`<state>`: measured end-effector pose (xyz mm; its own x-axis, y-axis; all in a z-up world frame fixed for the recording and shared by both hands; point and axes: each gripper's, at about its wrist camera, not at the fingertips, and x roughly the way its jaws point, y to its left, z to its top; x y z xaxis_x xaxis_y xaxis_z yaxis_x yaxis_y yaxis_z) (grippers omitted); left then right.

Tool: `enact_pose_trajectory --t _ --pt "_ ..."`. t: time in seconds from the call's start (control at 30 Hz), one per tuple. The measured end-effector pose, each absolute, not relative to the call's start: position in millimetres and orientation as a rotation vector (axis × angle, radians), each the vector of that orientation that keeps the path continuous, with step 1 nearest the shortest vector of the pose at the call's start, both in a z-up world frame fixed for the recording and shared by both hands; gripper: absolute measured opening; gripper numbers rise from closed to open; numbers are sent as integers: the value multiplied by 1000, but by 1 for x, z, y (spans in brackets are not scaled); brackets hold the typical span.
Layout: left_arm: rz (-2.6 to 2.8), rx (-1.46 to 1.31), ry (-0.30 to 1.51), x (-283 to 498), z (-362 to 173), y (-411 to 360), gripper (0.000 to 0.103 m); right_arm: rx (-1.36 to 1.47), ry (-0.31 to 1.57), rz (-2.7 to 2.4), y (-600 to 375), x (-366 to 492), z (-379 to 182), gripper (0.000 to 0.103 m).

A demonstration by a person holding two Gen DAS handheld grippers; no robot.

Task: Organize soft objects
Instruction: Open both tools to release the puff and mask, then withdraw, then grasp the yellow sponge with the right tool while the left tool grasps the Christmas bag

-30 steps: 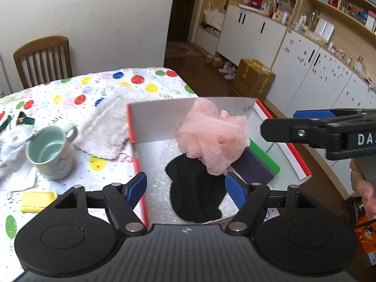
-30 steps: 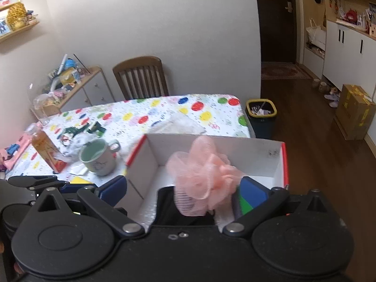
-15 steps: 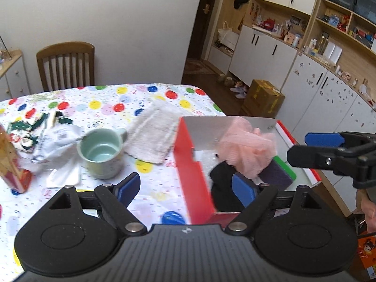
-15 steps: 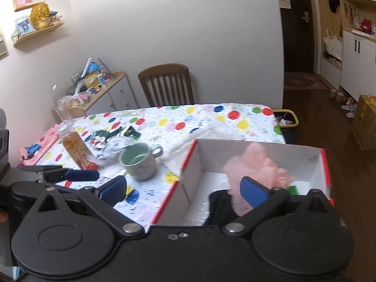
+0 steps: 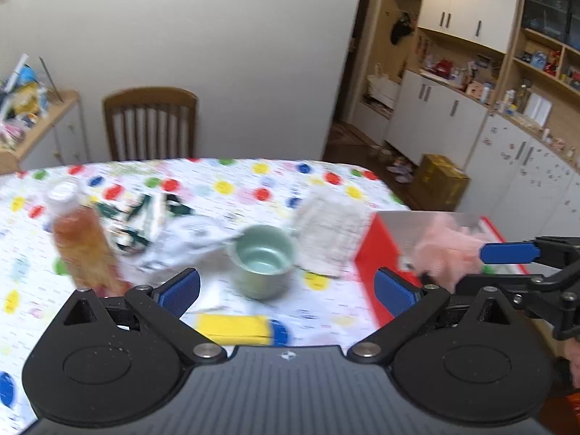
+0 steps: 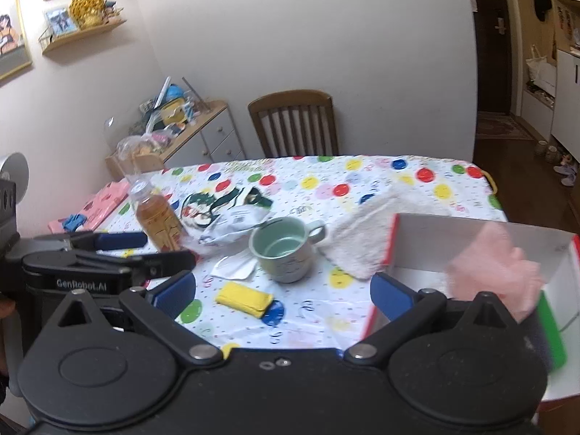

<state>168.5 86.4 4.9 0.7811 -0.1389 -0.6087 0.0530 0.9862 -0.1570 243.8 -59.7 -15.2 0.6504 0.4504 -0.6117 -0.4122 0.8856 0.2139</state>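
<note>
Now both empty, wide-open grippers, left gripper (image 5: 286, 286) and right gripper (image 6: 282, 288), are aimed tableward; the yellow sponge (image 6: 243, 298) should be grasped next.

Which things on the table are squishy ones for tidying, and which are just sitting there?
For tidying: pink pouf, yellow sponge, white towel, green sponge, box.
Just sitting there: mug, tea bottle, wrappers.

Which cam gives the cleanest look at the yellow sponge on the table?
Right wrist. The yellow sponge lies whole and fairly sharp on the tablecloth, in front of the green mug. In the left wrist view it is motion-blurred and partly cut off by the gripper body.
</note>
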Motion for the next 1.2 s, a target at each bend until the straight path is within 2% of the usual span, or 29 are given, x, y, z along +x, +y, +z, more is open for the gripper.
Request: enact_pose_trajectory --t 0.27,0.6,1.2 --pt "-4 -41 616 162 -8 146 103 0 750 516 1 255 -37 102" --pt "43 -65 633 169 -33 208 103 -104 809 563 61 276 -68 102" --pt "211 -201 607 188 -43 327 103 -303 906 630 117 320 -123 87"
